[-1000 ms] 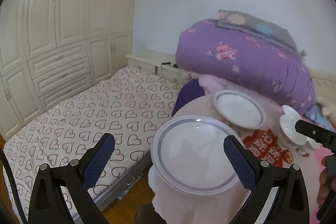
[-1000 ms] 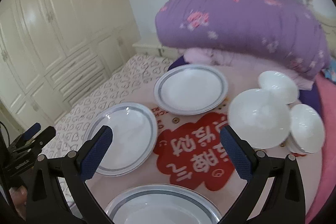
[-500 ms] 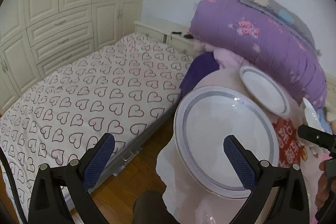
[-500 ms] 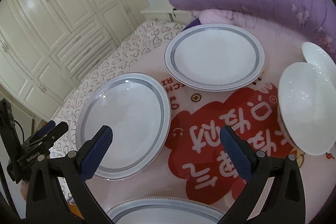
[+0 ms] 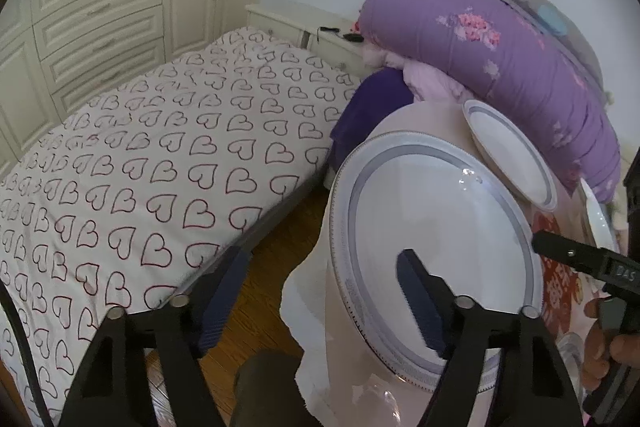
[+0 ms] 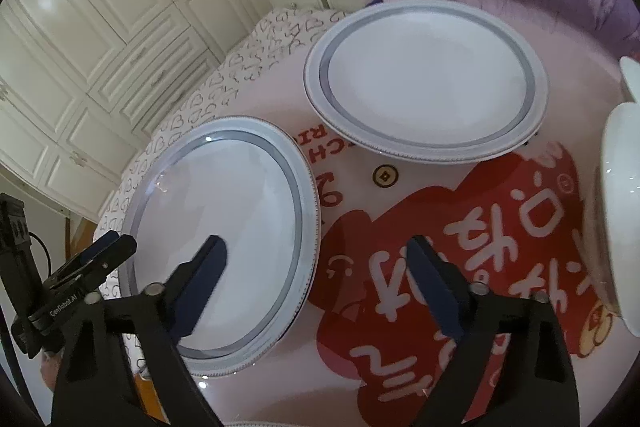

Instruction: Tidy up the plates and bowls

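Both hand-held grippers have closed in on the near plate (image 6: 216,227), left (image 5: 320,307) and right (image 6: 316,275) spread wide, nothing gripped yet; pickup looks imminent.

Counts on worktop (image 6: 400,367):
2 grey-rimmed plates, near (image 6: 216,235) & far (image 6: 426,79); 2 white bowls (image 6: 620,227) (image 6: 632,75); a 3rd plate's rim (image 6: 248,424) at bottom edge.

Near plate (image 6: 218,231): on table (image 6: 400,339), under right gripper's (image 6: 316,281) left finger (image 6: 200,279). Second plate (image 6: 426,81): ahead, beyond both fingertips. Bowl (image 6: 620,211): right of right finger.
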`<action>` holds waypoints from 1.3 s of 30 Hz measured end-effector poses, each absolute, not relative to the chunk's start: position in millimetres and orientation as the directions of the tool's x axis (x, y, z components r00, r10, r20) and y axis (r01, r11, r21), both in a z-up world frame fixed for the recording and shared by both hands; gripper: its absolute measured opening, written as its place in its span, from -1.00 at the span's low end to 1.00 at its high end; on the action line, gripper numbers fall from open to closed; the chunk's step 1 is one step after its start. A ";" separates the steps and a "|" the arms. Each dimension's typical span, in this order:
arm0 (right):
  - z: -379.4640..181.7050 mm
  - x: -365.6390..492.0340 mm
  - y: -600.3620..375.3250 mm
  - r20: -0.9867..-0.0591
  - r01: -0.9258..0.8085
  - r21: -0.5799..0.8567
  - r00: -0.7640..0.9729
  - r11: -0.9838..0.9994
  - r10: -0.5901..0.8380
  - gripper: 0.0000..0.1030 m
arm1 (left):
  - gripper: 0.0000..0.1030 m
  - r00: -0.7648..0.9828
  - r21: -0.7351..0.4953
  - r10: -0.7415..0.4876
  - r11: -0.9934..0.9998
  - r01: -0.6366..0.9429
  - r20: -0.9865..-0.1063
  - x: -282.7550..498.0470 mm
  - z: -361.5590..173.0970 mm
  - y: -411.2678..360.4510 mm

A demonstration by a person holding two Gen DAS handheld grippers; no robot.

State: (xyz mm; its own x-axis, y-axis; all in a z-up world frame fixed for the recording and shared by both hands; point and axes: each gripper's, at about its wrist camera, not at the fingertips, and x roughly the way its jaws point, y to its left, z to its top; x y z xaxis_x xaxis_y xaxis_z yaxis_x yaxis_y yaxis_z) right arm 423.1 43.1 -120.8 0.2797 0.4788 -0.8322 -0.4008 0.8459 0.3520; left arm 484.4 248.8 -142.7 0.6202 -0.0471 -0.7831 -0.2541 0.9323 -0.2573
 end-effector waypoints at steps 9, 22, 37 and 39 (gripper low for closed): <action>-131.3 426.7 55.8 -0.843 -0.428 0.360 0.232 0.829 0.486 0.07 | -0.37 0.597 -0.292 -0.114 0.933 -0.210 -0.794 502.6 -155.3 254.4; -134.8 426.2 61.8 -0.847 -0.401 0.357 0.242 0.844 0.473 -0.57 | -0.62 0.610 -0.289 -0.114 0.937 -0.195 -0.784 492.3 -157.5 253.2; -125.3 411.5 51.2 -0.825 -0.419 0.368 0.263 0.830 0.499 -0.59 | -0.63 0.640 -0.254 -0.073 0.947 -0.196 -0.765 471.4 -139.0 232.6; -122.7 407.7 49.6 -0.822 -0.424 0.363 0.273 0.830 0.499 -0.59 | -0.62 0.645 -0.255 -0.073 0.947 -0.193 -0.761 466.4 -136.4 231.1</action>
State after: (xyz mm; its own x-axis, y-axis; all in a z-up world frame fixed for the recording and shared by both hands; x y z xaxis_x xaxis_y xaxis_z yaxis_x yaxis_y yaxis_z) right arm 407.7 49.6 -122.7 0.2726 0.4995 -0.8223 -0.4239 0.8296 0.3634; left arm 466.4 231.1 -136.4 0.6452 -0.0727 -0.7606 -0.1934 0.9475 -0.2547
